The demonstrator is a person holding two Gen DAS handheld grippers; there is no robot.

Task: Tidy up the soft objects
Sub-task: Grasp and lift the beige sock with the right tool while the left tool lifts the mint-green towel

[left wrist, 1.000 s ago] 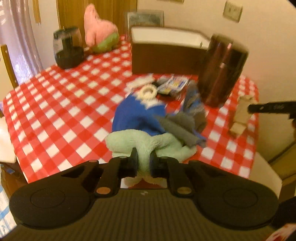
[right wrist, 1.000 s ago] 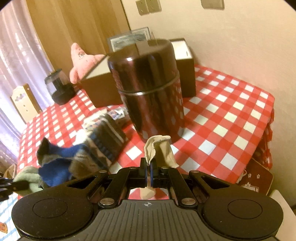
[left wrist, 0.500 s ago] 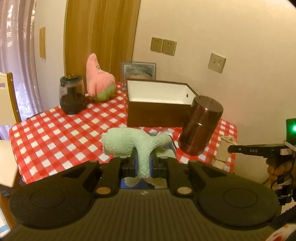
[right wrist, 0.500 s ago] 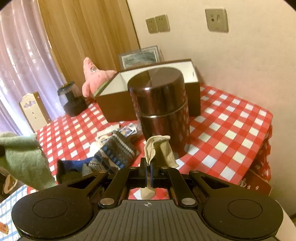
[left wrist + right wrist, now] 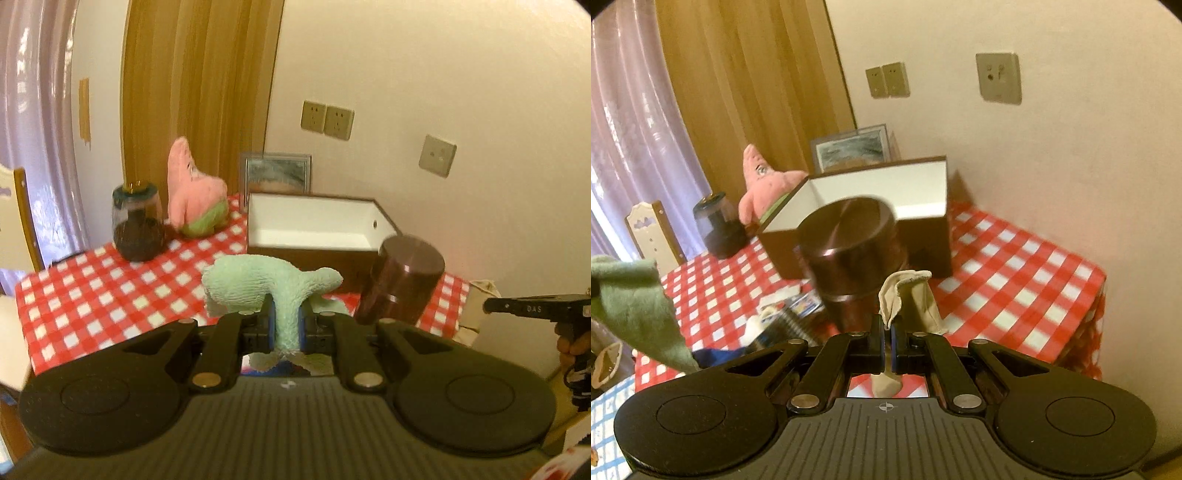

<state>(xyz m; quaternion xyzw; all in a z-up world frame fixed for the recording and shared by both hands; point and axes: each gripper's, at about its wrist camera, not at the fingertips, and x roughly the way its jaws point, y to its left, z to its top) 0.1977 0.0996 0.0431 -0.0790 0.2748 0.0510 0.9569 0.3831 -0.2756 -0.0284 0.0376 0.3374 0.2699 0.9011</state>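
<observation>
Terry-soft green cloth drooped limp from closed left gripper; right gripper pinched light beige fabric. Both likely need mid-bunch holds; box far.

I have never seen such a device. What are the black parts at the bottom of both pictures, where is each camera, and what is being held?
No robot is here: a person holds one hand tool in each hand. The black parts are the tongs of each tool, and a small camera on each tool looks forward along them. One picture comes from the left tongs, shut on a green towel. The other comes from the right tongs, shut on a beige cloth. Both are lifted above a table with a red checked tablecloth. On it stand an open brown box, a dark round canister, a pink star plush toy and a glass jar. More socks lie beside the canister.
</observation>
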